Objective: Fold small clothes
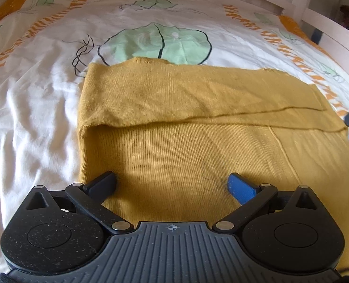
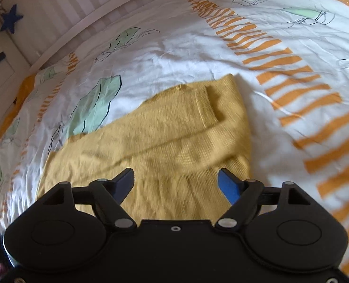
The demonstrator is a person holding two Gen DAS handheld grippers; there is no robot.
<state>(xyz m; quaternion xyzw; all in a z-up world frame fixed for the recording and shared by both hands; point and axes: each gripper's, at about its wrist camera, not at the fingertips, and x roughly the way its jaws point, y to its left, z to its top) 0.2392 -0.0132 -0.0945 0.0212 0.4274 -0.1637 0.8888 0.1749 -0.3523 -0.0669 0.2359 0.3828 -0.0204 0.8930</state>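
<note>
Both grippers, left (image 1: 172, 184) and right (image 2: 176, 184), are hovering with fingers apart over the mustard garment (image 1: 198, 122) lying part-folded on the duvet (image 1: 32, 118); you're needing matched corner grips.

Mustard-yellow ribbed garment (image 1: 198, 141) lies on a white duvet (image 1: 32, 118) printed with green leaves and orange stripes

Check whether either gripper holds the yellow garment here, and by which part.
Nothing is held. The left gripper and right gripper both stand open above the yellow garment.
</note>
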